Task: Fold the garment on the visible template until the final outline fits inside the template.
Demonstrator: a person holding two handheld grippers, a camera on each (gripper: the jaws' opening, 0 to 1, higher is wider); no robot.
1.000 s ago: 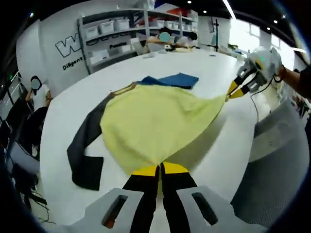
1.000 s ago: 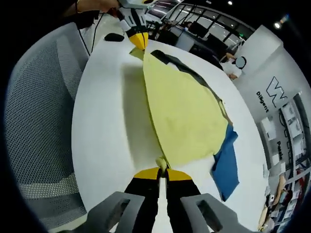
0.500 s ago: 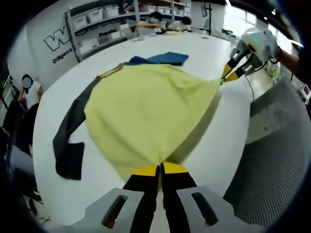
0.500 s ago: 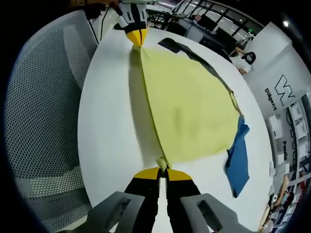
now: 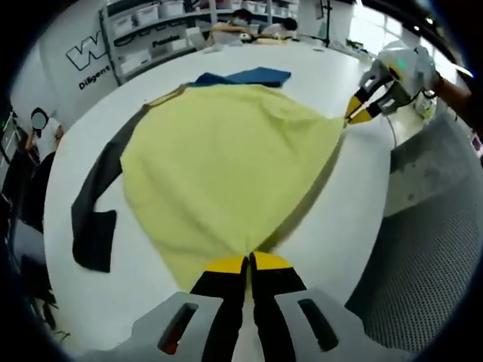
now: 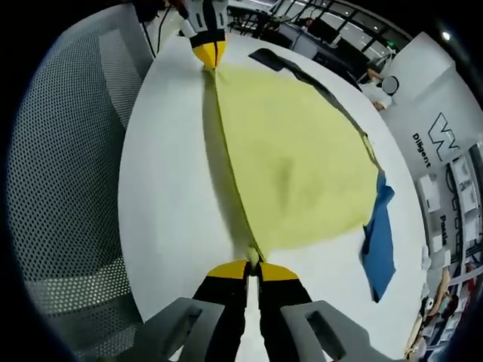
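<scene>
Garment (image 5: 219, 166) drawn flatter and wider over table (image 5: 355, 219) than before (dark sleeve trailing), left gripper (image 5: 249, 260) and right gripper (image 6: 253, 264) each pinching one hem corner.

garment (image 5: 226, 158) | pulled flatter, spread wider | hem tauter between tools

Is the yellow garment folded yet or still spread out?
Spread: the yellow garment is stretched between left gripper and right gripper.
</scene>
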